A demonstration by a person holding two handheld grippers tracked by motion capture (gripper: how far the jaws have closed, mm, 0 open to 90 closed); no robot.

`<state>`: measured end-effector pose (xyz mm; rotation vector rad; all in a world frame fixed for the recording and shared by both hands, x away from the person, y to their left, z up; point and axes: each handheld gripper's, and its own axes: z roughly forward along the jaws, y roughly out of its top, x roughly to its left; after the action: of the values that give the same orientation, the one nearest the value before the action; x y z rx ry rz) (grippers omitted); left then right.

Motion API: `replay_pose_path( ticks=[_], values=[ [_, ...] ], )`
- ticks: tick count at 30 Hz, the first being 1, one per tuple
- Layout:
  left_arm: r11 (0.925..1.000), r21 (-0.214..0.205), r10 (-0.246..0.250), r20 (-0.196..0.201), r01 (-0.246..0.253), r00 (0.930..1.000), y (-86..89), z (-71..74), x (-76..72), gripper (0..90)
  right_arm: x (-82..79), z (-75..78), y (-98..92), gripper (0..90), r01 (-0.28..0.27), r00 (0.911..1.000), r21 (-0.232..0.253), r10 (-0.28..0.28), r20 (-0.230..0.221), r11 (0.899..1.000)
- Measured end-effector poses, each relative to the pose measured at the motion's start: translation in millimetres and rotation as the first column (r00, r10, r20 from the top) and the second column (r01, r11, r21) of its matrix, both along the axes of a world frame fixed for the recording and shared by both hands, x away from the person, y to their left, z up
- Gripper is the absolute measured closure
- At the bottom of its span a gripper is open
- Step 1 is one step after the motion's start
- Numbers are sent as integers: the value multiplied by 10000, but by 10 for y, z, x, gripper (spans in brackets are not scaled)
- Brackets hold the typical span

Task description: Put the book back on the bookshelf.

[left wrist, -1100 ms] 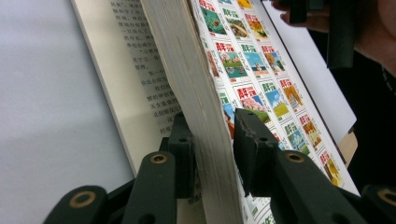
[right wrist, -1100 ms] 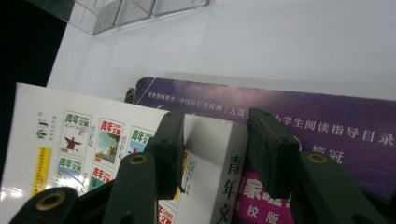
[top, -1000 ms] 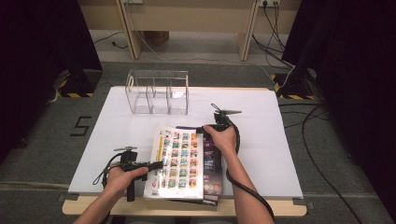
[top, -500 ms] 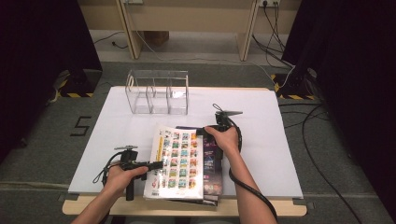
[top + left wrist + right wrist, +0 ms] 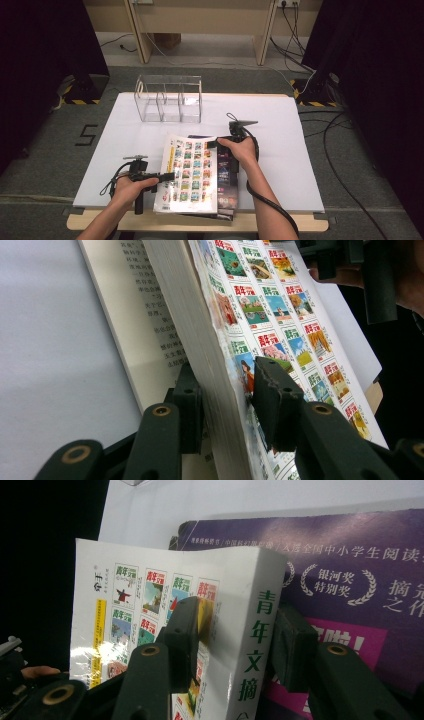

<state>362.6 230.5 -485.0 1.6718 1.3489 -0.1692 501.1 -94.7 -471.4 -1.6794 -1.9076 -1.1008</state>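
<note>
A thick magazine (image 5: 192, 172) with a cover of small colour pictures lies tilted on a purple book (image 5: 227, 185) at the table's near edge. My left gripper (image 5: 167, 176) comes in at its left edge. In the left gripper view the jaws (image 5: 225, 385) stand on either side of the raised page block (image 5: 200, 340), one pad under the pages and one on the cover, and they have just been easing open a little. My right gripper (image 5: 212, 144) is at the far top corner. In the right gripper view its jaws (image 5: 235, 625) clasp the spine corner of the magazine (image 5: 250, 580), which bows above the purple book (image 5: 350, 580).
A clear acrylic organiser (image 5: 169, 98) with three compartments stands at the back of the white table (image 5: 300, 165). Cables trail from both grippers. The table's front edge lies just below the books, and dark curtains flank the table.
</note>
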Motion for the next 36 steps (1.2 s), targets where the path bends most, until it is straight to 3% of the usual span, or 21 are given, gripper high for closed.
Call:
replay_pose_path(
  ticks=[4, 6, 14, 17, 20, 21, 23, 26, 27, 32, 33, 34, 36],
  values=[
    [9999, 113, -52, -76, 53, 10000, 9, 16, 10, 641, -8, 34, -5, 634, -127, 9998, 62, 126, 142, 9999],
    [9999, 147, -22, -151, 24, 9999, 24, 20, 19, 630, -24, 144, -21, 709, -210, 9996, 616, 198, 195, 9979],
    [9997, -23, 236, -135, -237, 9996, 70, 50, -32, 603, -72, 338, 58, 733, -322, 9978, 752, 277, 595, 9966],
    [9995, 140, 289, -119, -287, 9995, 101, 68, -66, 550, -125, 457, 99, 738, -378, 9953, 794, 304, 923, 9961],
    [9969, 652, 436, 83, -440, 9990, 163, 114, -91, 539, -151, 526, 117, 740, -468, 9927, 807, 373, 1147, 9956],
    [9954, 800, 505, 241, -523, 9984, 192, 125, -100, 529, -183, 623, 126, 740, -478, 9886, 835, 351, 1465, 9954],
    [9951, 658, 711, 508, -743, 9962, 261, 200, -120, 525, -198, 699, 121, 740, -347, 9891, 1041, 193, 1460, 9940],
    [9937, 777, 753, 763, -812, 9942, 288, 267, -127, 519, -211, 751, 120, 740, -95, 9879, 1045, -68, 1548, 9945],
    [9933, 861, 696, 934, -777, 9932, 282, 313, -126, 513, -223, 795, 124, 741, -80, 9833, 1101, -121, 1815, 9939],
    [9949, 809, 516, 1116, -608, 9924, 220, 371, -118, 495, -249, 897, 148, 741, -18, 9743, 1069, -223, 2240, 9943],
    [9952, 801, 475, 1162, -570, 9921, 203, 384, -115, 495, -257, 930, 156, 741, 16, 9723, 992, -248, 2323, 9951],
    [9951, 828, 438, 1248, -544, 9912, 173, 405, -106, 487, -275, 1000, 183, 740, 95, 9642, 675, -270, 2637, 9977],
    [9950, 845, 412, 1295, -524, 9907, 159, 413, -100, 486, -281, 1035, 200, 741, 105, 9596, 539, -252, 2803, 9985]
  ],
)
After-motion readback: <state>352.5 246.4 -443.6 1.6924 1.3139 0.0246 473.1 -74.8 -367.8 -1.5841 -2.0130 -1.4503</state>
